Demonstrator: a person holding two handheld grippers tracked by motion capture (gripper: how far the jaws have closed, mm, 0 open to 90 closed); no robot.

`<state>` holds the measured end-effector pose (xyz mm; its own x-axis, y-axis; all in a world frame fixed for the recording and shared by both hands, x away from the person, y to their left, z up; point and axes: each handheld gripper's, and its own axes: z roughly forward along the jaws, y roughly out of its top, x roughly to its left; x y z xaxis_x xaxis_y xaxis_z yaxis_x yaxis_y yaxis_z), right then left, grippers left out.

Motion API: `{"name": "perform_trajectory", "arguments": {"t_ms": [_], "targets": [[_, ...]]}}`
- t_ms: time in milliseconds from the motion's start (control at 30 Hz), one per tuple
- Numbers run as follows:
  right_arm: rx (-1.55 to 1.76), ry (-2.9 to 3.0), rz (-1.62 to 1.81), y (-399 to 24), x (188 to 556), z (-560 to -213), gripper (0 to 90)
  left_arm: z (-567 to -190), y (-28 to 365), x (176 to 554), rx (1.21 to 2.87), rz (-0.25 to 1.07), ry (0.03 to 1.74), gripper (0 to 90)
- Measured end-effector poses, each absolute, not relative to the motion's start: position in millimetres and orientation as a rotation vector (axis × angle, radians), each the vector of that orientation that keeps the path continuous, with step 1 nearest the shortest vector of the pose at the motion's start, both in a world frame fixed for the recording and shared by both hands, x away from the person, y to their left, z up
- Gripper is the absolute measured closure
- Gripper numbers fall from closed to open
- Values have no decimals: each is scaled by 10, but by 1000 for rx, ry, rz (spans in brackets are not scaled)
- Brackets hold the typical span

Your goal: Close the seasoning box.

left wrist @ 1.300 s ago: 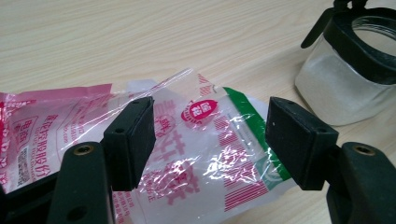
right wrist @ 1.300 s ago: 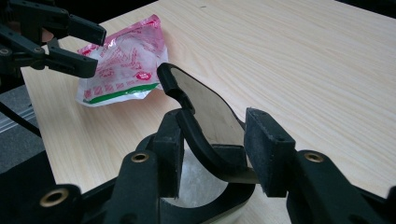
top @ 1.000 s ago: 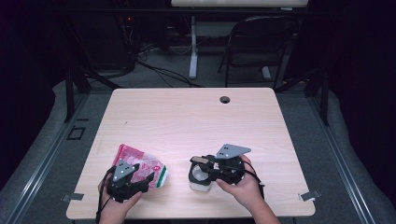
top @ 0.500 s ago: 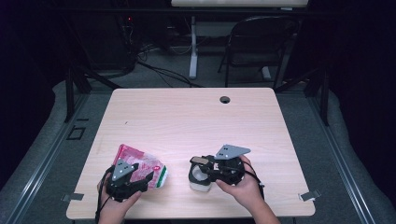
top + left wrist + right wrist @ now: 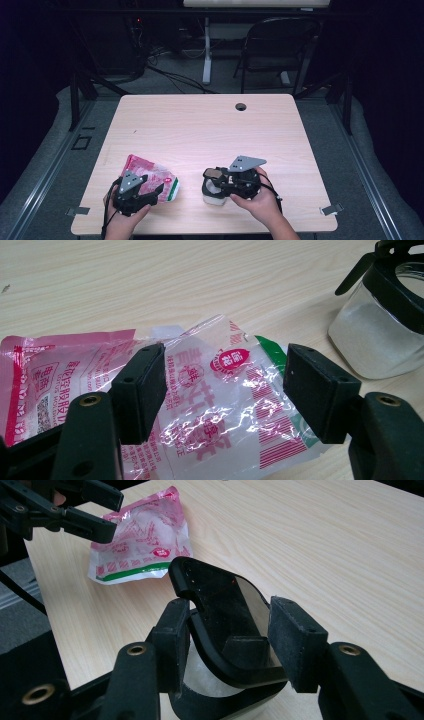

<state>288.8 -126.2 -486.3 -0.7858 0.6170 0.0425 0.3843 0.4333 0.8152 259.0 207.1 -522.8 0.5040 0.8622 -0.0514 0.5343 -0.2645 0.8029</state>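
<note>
From the high view, a crinkly pink-and-clear bag (image 5: 150,181) lies on the tabletop (image 5: 210,130) under the left hand-held gripper (image 5: 150,194); a frosted jar (image 5: 214,192) sits at the right hand-held gripper (image 5: 212,181). Left gripper view: jaws wide apart over the bag (image 5: 220,405), gripping nothing. Right gripper view: jaws have just been opening, straddling the jar's flipped-up black lid (image 5: 220,610).

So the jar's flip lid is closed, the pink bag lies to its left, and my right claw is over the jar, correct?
Not quite: the flip lid of the jar stands open, as the right gripper view shows. The rest holds: the pink bag lies left of the jar and the right claw is over it.
</note>
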Motion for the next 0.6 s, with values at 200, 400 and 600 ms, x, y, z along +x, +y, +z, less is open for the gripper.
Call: {"name": "perform_trajectory", "arguments": {"t_ms": [200,400,600], "targets": [[850,2432,1263,-1232,2873,-4863,508,-5230,2078,2588,1941,517,1151,337],[841,2436,1261,-1226,2863,-4866,499,-5223,2084,2584,1937,519,1154,337],[829,2453,1286,-1222,2851,-4851,486,-5223,2086,2585,1937,519,1154,337]]}}
